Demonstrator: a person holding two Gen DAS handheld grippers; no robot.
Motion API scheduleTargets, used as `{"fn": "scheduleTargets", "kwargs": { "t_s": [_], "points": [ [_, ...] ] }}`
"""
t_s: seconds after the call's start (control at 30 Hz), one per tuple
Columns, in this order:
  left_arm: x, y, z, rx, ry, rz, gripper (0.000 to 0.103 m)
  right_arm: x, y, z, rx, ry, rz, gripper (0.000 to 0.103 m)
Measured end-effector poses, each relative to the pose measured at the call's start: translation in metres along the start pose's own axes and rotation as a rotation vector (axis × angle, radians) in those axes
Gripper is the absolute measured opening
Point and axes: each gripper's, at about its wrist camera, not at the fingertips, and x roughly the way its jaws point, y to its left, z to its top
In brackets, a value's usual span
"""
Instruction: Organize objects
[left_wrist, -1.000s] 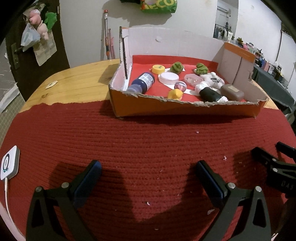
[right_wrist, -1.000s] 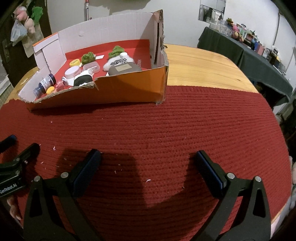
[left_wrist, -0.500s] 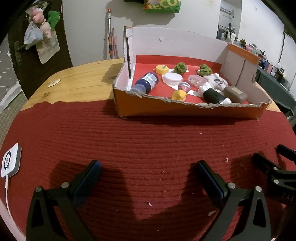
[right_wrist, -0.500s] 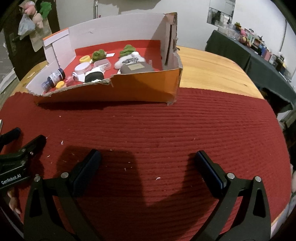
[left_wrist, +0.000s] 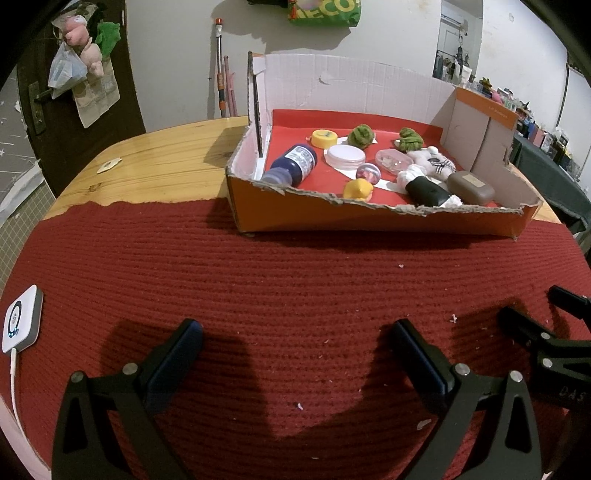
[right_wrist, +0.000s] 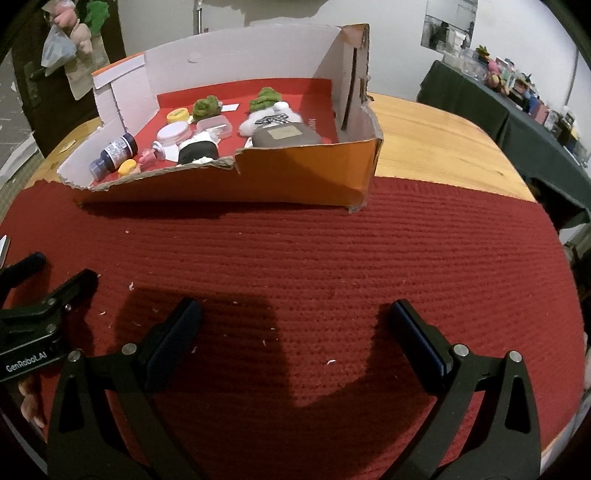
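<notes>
Cardboard box (left_wrist: 369, 218), orange outside with torn front edge, sits at the far end of the red mat (left_wrist: 277, 295), filled with small items. Left gripper (left_wrist: 295, 343) and right gripper (right_wrist: 291, 325) hover apart, empty.

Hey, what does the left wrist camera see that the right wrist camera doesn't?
Only the left wrist view shows the white device with its cable at the mat's left edge, and the green bag hanging on the wall.

Only the right wrist view shows the box's tall right wall from inside, and fingers under the left gripper's handle.

Both show the box on the red mat, holding the blue bottle, brown case and other small items. The left gripper and right gripper are both open and empty.
</notes>
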Motion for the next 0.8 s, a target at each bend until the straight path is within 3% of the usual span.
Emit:
{"fn": "scheduleTargets", "kwargs": {
  "t_s": [0.8],
  "points": [
    [-0.0009,0.0001,-0.0007,0.001,0.0,-0.001,0.103,0.0004,-0.0012,0.0003,0.007,0.0,-0.003,0.103]
  ]
}}
